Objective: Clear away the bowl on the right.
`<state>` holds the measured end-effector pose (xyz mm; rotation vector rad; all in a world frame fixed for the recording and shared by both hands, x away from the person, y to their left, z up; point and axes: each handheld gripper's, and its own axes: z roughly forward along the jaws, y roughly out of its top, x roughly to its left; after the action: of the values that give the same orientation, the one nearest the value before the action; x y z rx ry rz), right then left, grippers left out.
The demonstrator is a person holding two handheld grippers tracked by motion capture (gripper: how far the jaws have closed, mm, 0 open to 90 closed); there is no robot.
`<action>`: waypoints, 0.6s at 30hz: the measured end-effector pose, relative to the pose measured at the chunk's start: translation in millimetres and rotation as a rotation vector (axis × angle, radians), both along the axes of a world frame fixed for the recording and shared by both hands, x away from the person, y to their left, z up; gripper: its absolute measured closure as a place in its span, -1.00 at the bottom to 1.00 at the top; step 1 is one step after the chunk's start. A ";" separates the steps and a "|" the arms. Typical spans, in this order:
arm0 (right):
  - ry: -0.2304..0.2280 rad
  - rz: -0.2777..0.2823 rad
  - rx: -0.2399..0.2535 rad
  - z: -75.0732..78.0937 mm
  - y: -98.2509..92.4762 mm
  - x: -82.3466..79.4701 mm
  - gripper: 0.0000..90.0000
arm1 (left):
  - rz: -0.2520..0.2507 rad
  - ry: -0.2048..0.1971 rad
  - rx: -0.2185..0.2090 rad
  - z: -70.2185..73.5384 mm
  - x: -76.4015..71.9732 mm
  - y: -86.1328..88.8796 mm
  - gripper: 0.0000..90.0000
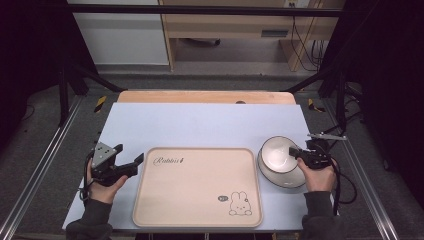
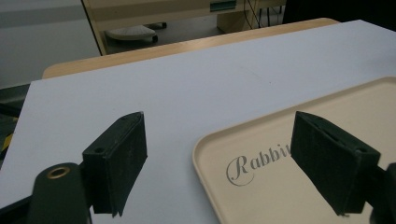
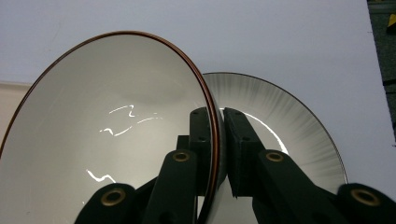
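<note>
From the high view, a beige tray (image 1: pixel 197 187) with a rabbit drawing lies at the middle of a pale sheet on the table (image 1: pixel 205 96), the left gripper (image 1: pixel 131 163) sits just off the tray's left edge, and the right gripper (image 1: pixel 295 152) reaches in from the right to a white bowl (image 1: pixel 276 152) that stands to the tray's right. That view leaves the grip itself too small to read; the right gripper view settles it, with the two black jaws clenched on the bowl's wall (image 3: pixel 116 135), one pad inside and one outside its brown-edged rim. The same close view shows a second dish, a ribbed plate (image 3: pixel 299 126) with a dark rim, lying under and behind the bowl, which from above reads merely as a grey ring below it. The bowl looks tilted against that plate, though whether it is clear of it I cannot tell. The left gripper view shows its own jaws released and wide apart with nothing between them, poised over the tray's near-left corner (image 2: pixel 205 149) where the script lettering begins, one jaw above the bare sheet and the other above the tray.
</note>
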<state>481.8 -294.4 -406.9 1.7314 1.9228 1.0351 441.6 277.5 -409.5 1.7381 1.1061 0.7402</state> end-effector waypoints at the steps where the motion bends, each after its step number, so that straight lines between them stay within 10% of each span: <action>1: 0.003 0.001 0.008 1.3 1.0 -0.6 0.84 | 0.000 -0.001 0.000 0.1 -0.1 -0.1 -0.59; 18: -0.032 0.060 0.033 11.4 10.0 -6.7 0.84 | 0.002 0.000 0.000 0.1 0.4 -0.7 -0.59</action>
<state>475.1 -284.3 -395.5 1.6736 1.9599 1.1154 442.0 276.8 -409.4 1.7370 1.1084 0.7417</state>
